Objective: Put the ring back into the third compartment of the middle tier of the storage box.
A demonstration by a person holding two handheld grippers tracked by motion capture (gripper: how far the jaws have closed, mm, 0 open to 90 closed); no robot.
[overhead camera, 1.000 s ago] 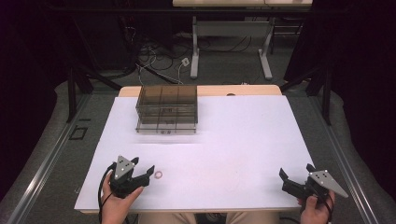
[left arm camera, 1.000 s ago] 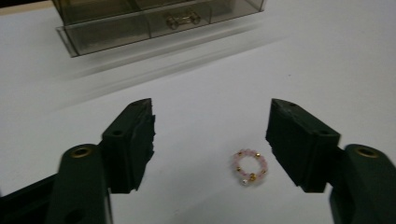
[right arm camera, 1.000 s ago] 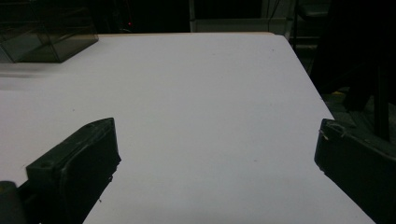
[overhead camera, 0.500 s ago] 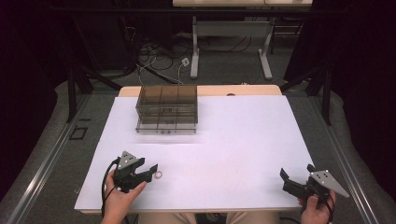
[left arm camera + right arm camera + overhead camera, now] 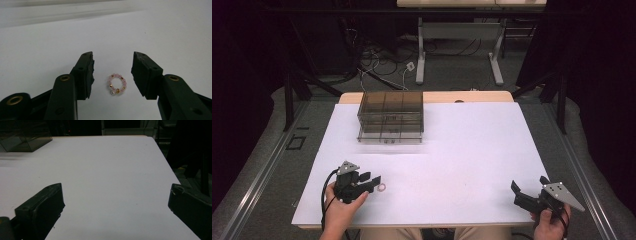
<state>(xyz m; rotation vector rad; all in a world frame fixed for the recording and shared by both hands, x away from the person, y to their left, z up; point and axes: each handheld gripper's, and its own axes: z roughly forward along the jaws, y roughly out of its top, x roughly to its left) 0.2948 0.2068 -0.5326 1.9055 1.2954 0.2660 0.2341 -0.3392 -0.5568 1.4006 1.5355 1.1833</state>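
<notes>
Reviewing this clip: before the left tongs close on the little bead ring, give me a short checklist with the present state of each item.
1. Left tongs open: ok, the jaws stand apart.
2. Bead ring between the jaws: ok, it lies in the gap, apart from both pads.
3. Ring flat and free on the table: ok, nothing lies on or against it.
4. Jaw tips low enough to catch the ring: cannot tell, their height over the table does not show.
5. Right tongs out of the way: ok, open at the near right corner, holding nothing.
6. Drawer box ready to take the ring: cannot tell, no drawer plainly stands open.
</notes>
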